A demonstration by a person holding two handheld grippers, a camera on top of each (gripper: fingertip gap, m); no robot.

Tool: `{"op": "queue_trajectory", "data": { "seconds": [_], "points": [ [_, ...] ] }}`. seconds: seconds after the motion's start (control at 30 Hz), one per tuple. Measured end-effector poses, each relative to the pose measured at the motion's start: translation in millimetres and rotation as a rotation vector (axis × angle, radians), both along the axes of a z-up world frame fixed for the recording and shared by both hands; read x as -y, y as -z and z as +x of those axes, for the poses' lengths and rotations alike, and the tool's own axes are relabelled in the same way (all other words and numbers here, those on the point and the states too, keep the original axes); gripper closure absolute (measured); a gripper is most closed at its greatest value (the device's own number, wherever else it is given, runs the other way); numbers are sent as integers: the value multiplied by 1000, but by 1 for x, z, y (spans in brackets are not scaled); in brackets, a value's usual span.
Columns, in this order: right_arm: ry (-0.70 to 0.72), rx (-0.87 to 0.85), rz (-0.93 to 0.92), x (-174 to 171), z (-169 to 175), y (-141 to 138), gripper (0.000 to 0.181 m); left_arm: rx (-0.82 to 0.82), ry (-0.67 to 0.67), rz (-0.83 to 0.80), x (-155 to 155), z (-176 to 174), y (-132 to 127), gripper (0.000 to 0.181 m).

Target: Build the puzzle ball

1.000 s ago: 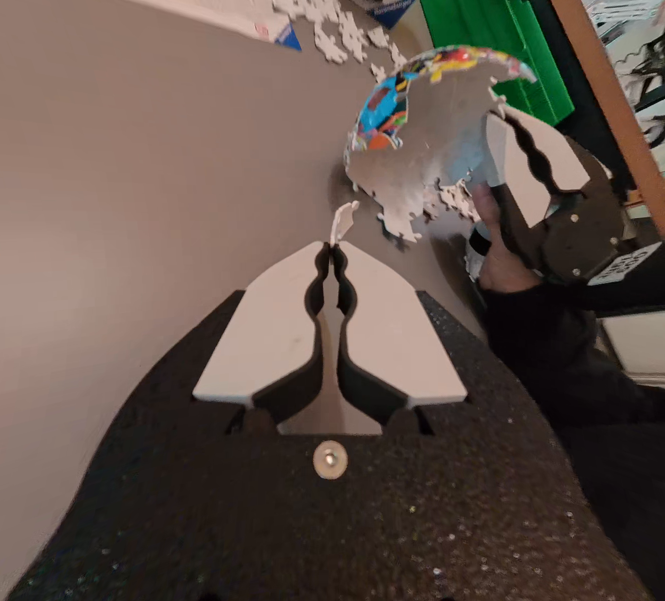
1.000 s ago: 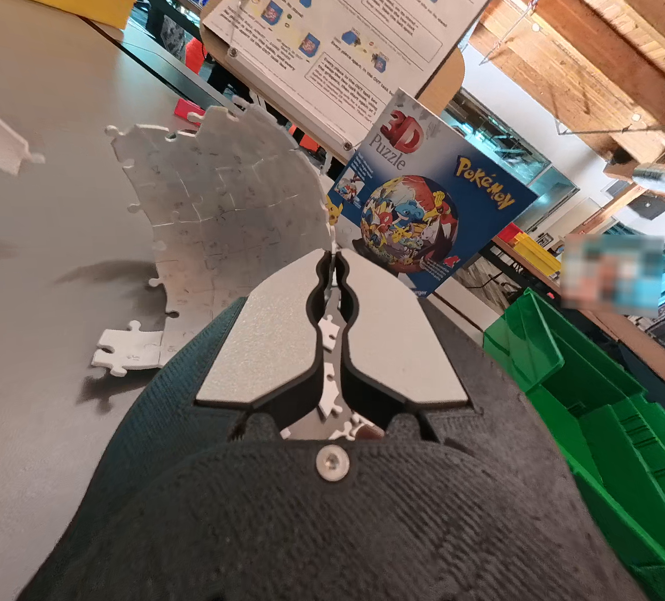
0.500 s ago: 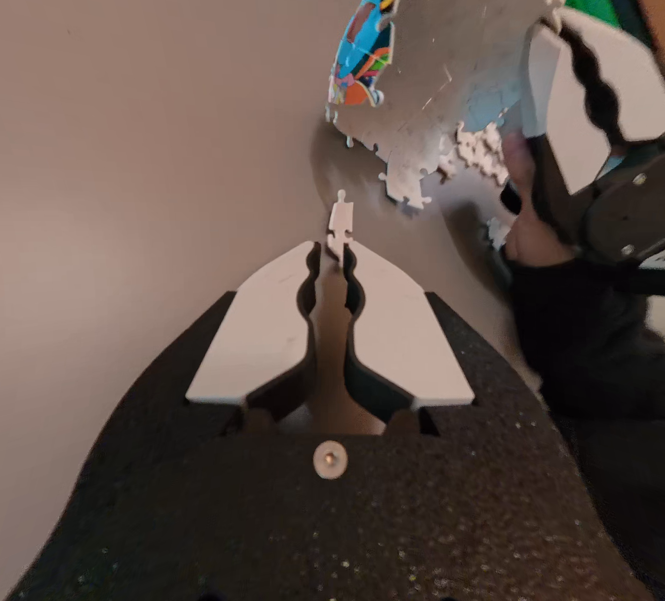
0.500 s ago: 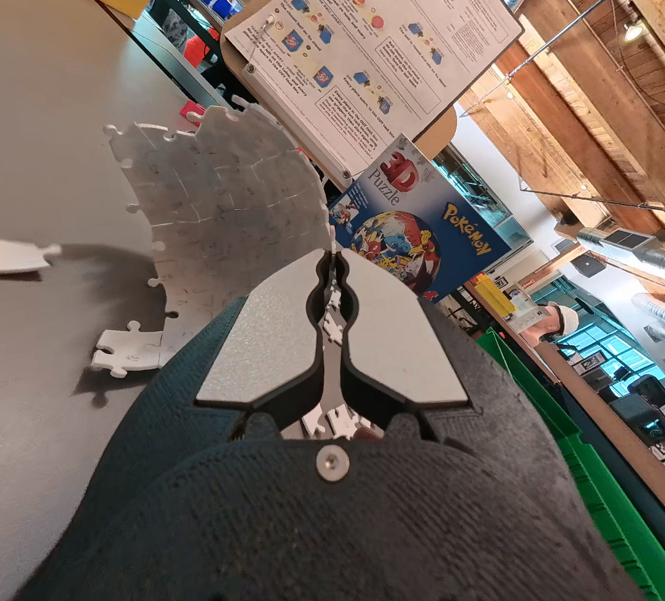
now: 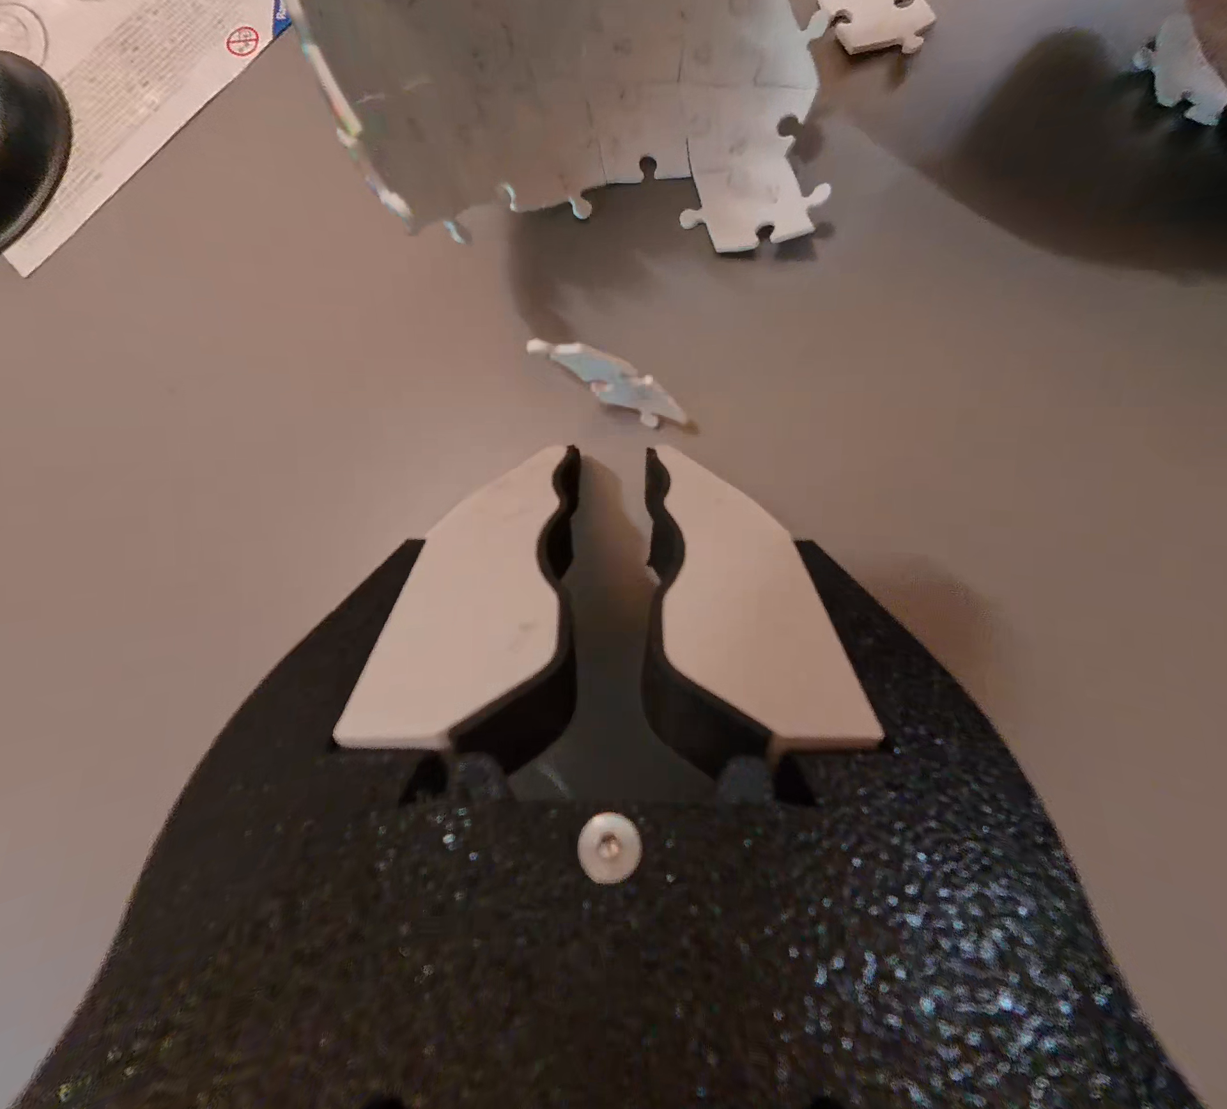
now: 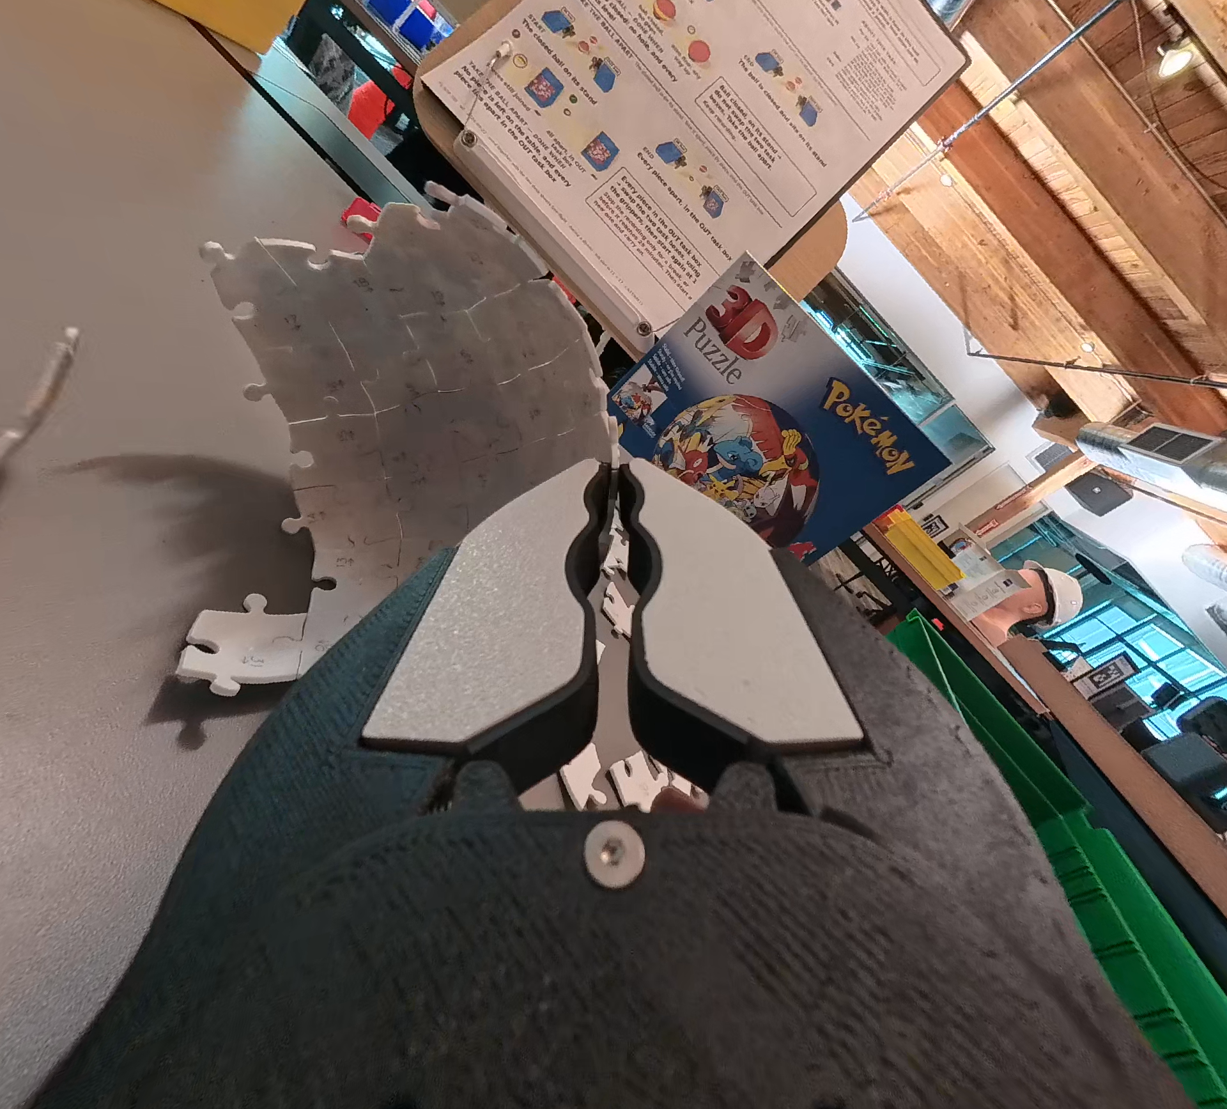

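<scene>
Grey tabletop [image 5: 232, 413] lay mostly bare around the work, beneath timber ceiling beams [image 6: 1089, 161]. Green bins [image 6: 1036, 765] lined its right edge. The right gripper [image 6: 616, 469] was clenched on the half-built puzzle ball [image 6: 425, 386], raised above the surface. The left gripper [image 5: 609, 458] stood released, a loose piece [image 5: 607, 383] lying just beyond its tips.

The left wrist view looks steeply down over its own hand-held gripper [image 5: 612, 458] at the matte grey counter [image 5: 232, 413], close to the surface, with the curved white shell of joined puzzle pieces [image 5: 551, 34] just ahead. The right wrist view sits low by the counter [image 6: 119, 161] and faces outward and upward toward the wooden ceiling beams [image 6: 1062, 101]. Both views share the puzzle shell [image 6: 425, 386], seen from its unprinted inner side.
</scene>
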State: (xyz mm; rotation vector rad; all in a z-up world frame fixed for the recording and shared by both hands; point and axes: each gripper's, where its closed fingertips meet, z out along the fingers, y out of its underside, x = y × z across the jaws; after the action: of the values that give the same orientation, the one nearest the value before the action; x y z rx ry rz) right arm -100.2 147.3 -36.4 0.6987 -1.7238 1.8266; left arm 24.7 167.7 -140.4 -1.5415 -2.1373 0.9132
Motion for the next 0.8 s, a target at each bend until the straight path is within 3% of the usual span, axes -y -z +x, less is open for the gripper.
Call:
{"op": "queue_trajectory", "data": {
  "seconds": [0.4,0.57,0.8],
  "points": [
    [-1,24,5,0,-2,1,179,-103,37,-53,13,-25,-20,164],
    [0,24,6,0,-2,1,179,68,-1,-132,24,-24,-5,160],
    [-1,30,6,0,-2,1,179,37,-28,-61,19,-26,-3,163]
  ]
}}
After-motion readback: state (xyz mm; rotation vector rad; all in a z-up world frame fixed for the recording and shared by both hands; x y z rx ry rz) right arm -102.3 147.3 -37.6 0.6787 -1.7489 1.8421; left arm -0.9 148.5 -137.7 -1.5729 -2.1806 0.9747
